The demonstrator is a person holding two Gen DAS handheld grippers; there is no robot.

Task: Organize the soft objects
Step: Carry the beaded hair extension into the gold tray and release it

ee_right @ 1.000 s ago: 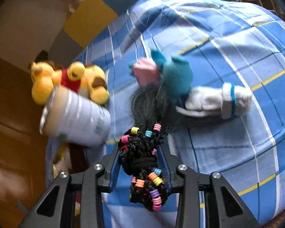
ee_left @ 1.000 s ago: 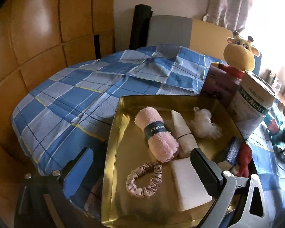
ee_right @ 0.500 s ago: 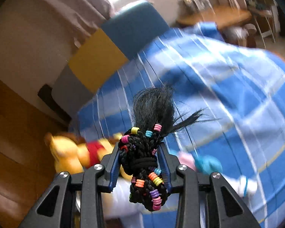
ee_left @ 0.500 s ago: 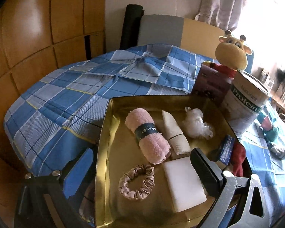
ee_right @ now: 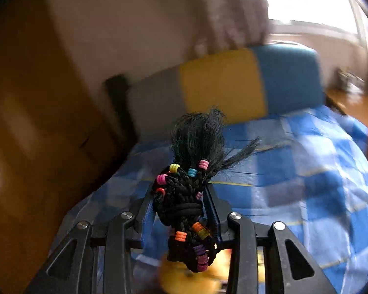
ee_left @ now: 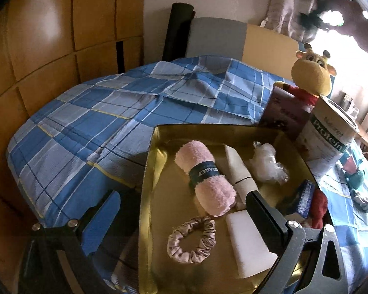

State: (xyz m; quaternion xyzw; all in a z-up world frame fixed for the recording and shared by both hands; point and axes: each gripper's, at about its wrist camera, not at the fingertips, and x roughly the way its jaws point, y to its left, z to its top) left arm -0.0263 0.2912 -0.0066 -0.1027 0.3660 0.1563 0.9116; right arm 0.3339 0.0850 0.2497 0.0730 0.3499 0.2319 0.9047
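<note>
The right gripper (ee_right: 181, 208) clenches a black braided hairpiece with coloured beads (ee_right: 186, 196); its loose tail dangling below could snag. The left gripper (ee_left: 184, 223) gapes, released, straddling the gold metal tray (ee_left: 144, 196) wall.

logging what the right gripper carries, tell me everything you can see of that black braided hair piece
The black braided hair piece is a bundle of thin synthetic-looking braids strung with pink, yellow, blue, orange and purple beads, bound by a black elastic. Loose frayed strands fan out on top. It stands roughly upright, pinched at its middle between the blue-padded jaws of the right gripper, above the checked bedspread.
</note>
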